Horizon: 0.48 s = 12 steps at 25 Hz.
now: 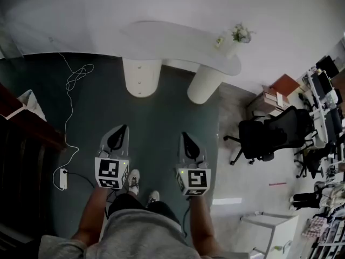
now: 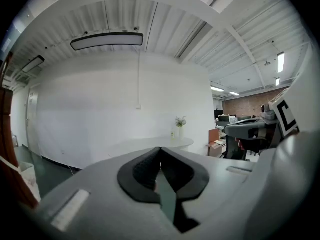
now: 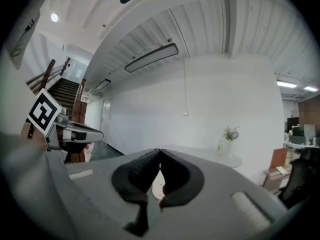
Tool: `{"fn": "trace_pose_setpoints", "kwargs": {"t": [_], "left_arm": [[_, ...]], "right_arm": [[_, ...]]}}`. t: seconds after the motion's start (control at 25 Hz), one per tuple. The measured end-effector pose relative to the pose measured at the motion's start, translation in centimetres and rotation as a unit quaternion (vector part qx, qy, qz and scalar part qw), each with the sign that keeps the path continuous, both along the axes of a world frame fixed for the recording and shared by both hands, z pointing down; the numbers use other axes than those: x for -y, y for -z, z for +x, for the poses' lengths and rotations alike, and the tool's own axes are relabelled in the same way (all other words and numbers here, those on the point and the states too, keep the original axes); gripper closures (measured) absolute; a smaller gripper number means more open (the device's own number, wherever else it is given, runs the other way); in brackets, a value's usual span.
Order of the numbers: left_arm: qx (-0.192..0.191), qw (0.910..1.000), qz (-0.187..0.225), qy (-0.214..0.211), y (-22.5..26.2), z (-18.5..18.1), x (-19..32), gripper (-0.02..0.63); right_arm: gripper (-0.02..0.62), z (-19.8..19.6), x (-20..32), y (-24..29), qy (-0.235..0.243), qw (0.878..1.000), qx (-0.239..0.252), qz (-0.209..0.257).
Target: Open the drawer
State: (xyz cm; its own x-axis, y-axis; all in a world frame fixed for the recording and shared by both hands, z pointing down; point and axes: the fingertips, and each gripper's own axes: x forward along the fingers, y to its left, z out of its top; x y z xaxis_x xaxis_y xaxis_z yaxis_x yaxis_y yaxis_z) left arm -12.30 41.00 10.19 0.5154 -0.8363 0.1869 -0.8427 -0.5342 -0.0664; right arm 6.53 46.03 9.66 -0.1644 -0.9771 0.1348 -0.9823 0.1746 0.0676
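Counter: we see a white curved counter at twelve o'clock, set against the white wall.
Flowers: a vase of flowers stands at the counter's one o'clock end, with a small bottle just beside it.
Cable: a white cable winds over the dark green floor at ten o'clock, down to a power strip at eight.
Chair: a black office chair at three o'clock.
Ceiling: we make out a long lamp overhead.

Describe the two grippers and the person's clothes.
The left gripper and right gripper are pale grey wedges with black pads. Each carries a white cube with black square markers. The person wears a grey top and white shoes.
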Motion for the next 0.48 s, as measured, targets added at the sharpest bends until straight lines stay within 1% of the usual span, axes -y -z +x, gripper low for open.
{"fn": "trace_pose_setpoints", "kwargs": {"t": [0.28,0.48], "left_arm": [[0.000,0.9998,-0.003,-0.019,-0.4,-0.8,5.5,0.595],[-0.007,0.9994,0.001,-0.034,-0.2,-1.1,9.4,0.595]], "right_arm": [[0.592,-1.1,5.4,0.1,-0.018,1.000,0.001,0.000],[0.592,-1.5,8.8,0.0,-0.033,0.999,0.002,0.000]]}}
